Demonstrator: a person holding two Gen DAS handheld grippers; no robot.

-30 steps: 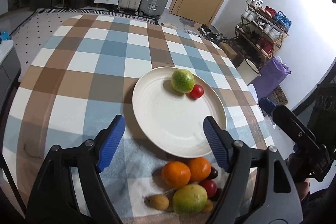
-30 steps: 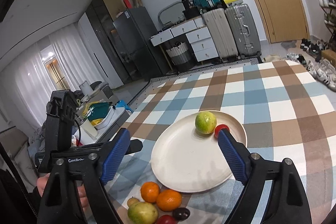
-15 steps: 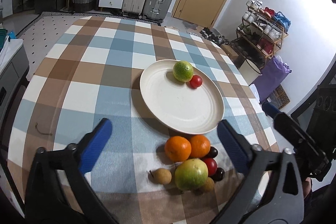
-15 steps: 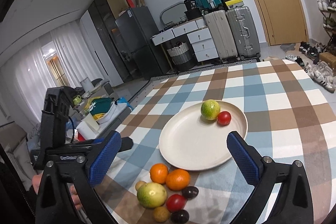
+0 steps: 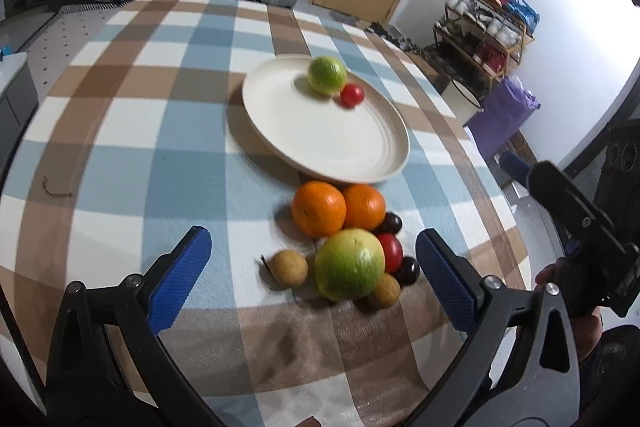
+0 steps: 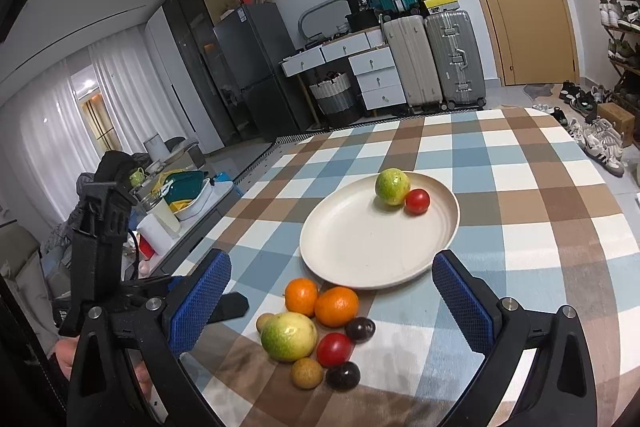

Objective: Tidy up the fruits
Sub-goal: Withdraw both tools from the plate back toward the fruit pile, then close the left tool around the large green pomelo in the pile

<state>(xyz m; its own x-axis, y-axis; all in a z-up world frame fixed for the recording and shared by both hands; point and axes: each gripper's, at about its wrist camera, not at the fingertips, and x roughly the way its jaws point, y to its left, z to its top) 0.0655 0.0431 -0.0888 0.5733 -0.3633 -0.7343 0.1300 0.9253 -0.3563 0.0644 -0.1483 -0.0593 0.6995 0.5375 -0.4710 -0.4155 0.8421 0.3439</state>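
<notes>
Both hand-held grippers, left (image 5: 310, 277) and right (image 6: 326, 303), have just spread wide, nothing between them. Fruit pile (image 5: 348, 239) sits at the plate's (image 5: 280, 143) 6 o'clock; I'd grab an outer orange (image 5: 319, 208) first so nothing rolls.

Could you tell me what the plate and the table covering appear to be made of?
The plate looks like matte cream ceramic or melamine: smooth, faint concentric rings near the rim, no gloss; which one I cannot tell. The table covering looks like soft woven or fleecy fabric: a dull checked print, slightly fuzzy, draping over the edge.
</notes>
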